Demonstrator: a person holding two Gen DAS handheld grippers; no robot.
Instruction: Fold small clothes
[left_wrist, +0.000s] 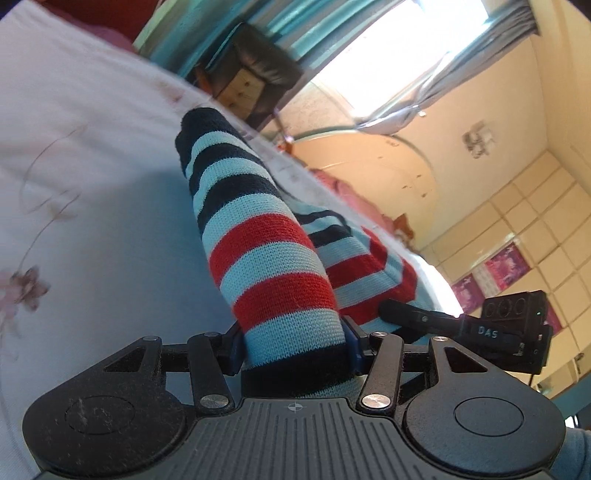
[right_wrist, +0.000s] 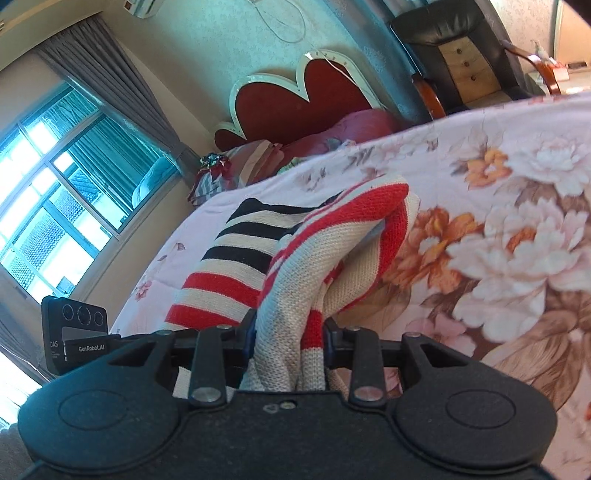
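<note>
A small knitted sweater (left_wrist: 266, 251) with red, dark and pale stripes is stretched over the flowered bedspread (left_wrist: 85, 155). My left gripper (left_wrist: 293, 350) is shut on a rolled-up striped part, likely a sleeve, that runs forward from the jaws. My right gripper (right_wrist: 288, 343) is shut on a bunched fold of the same sweater (right_wrist: 303, 258), whose red-edged hem droops to the right over the bedspread (right_wrist: 498, 221). In the left wrist view the other gripper (left_wrist: 480, 328) shows beside the cloth at the right. In the right wrist view the other gripper (right_wrist: 74, 332) shows at the left edge.
A red heart-shaped headboard (right_wrist: 291, 96) and pillows (right_wrist: 332, 136) stand at the bed's head. A dark armchair (right_wrist: 458, 55) is past the far side of the bed. Curtained windows (right_wrist: 55, 206) fill one wall.
</note>
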